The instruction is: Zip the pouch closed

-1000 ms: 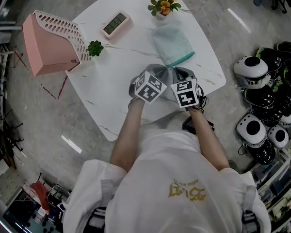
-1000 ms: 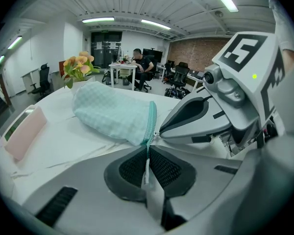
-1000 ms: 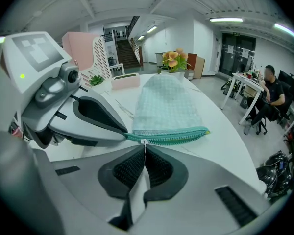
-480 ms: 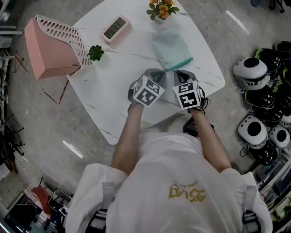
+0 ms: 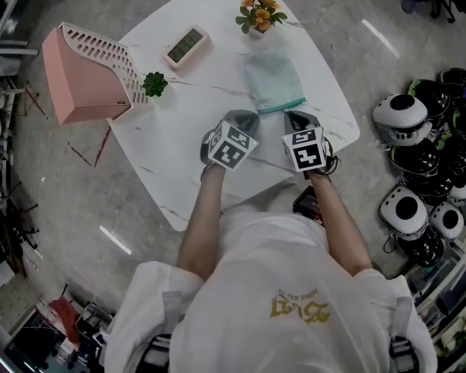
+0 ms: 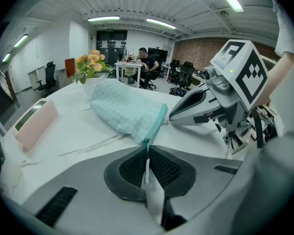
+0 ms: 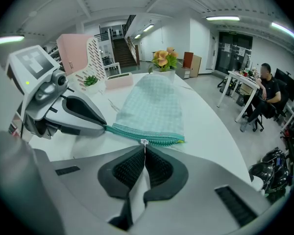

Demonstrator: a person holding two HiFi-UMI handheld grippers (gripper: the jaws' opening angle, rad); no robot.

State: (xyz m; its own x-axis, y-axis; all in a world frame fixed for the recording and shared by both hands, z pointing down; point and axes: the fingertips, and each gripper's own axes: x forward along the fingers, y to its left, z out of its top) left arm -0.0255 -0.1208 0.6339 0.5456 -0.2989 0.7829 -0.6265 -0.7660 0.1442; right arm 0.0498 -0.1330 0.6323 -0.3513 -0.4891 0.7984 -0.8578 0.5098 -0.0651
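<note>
A pale teal checked pouch (image 5: pixel 272 76) lies on the white table (image 5: pixel 171 154), its teal zipper edge (image 5: pixel 286 105) toward me. My left gripper (image 5: pixel 248 116) is shut on the zipper's left end; in the left gripper view its pads (image 6: pixel 132 168) pinch that thin tab. My right gripper (image 5: pixel 290 116) is shut on the small white zipper pull (image 7: pixel 144 142), about midway along the zipper (image 7: pixel 161 140). In the right gripper view the left gripper (image 7: pixel 105 127) meets the pouch's (image 7: pixel 154 104) corner. The left gripper view shows the right gripper (image 6: pixel 172 119) at the pouch's (image 6: pixel 122 109) zipper edge.
At the table's far left stands a pink slotted rack (image 5: pixel 81 72) with a small green plant (image 5: pixel 153 84) beside it. A pink clock (image 5: pixel 186 41) and a pot of orange flowers (image 5: pixel 259 10) sit at the back. Black-and-white helmets (image 5: pixel 408 115) lie on the floor at right.
In the head view the two marker cubes stand slightly further apart than a second ago. The pouch has stayed in place on the table.
</note>
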